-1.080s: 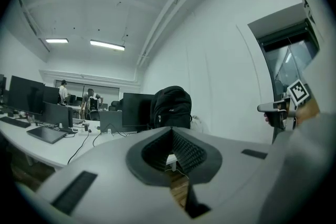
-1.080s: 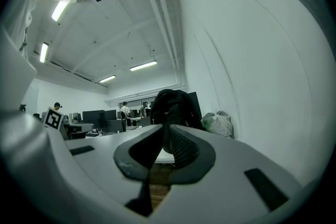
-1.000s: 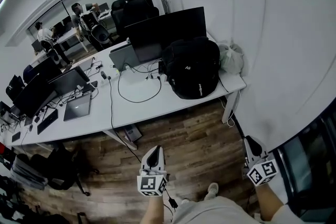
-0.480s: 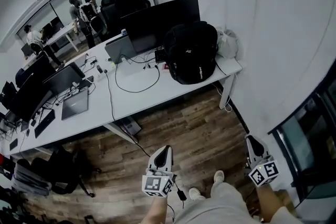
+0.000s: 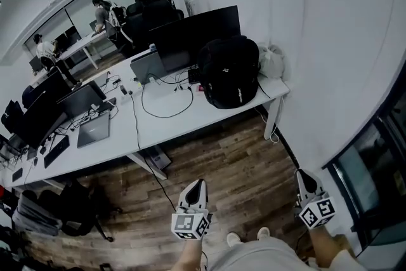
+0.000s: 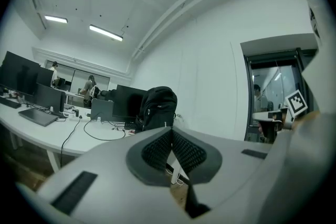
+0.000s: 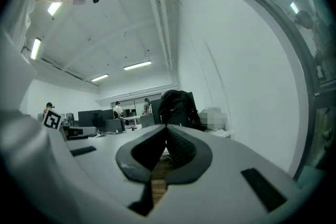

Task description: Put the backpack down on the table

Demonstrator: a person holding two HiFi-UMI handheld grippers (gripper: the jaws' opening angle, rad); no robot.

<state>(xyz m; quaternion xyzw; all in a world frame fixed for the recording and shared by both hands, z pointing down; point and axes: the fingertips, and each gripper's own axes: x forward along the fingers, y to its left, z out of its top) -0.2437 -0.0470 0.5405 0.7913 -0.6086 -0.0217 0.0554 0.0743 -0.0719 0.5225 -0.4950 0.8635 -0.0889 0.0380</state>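
The black backpack [image 5: 229,79] stands upright on the right end of the long white table [image 5: 190,120], leaning near a monitor; it also shows in the left gripper view as the backpack [image 6: 156,107] and in the right gripper view as the backpack [image 7: 178,106]. Both grippers are far from it, held low over the wooden floor near my body. My left gripper [image 5: 197,185] is shut with nothing in it, its jaws meeting [image 6: 171,130]. My right gripper [image 5: 302,174] is also shut and empty, tips together [image 7: 166,127].
Monitors [image 5: 196,28], a laptop [image 5: 94,129], cables and a white bag [image 5: 271,60] share the table. A white wall runs along the right, with a dark doorway [image 5: 374,168] by my right hand. A dark bag [image 5: 70,206] lies on the floor at left. People stand at far desks.
The view has drawn back from the table, so the backpack looks a little farther. Both grippers stay low near my body; the right one's jaws have closed.
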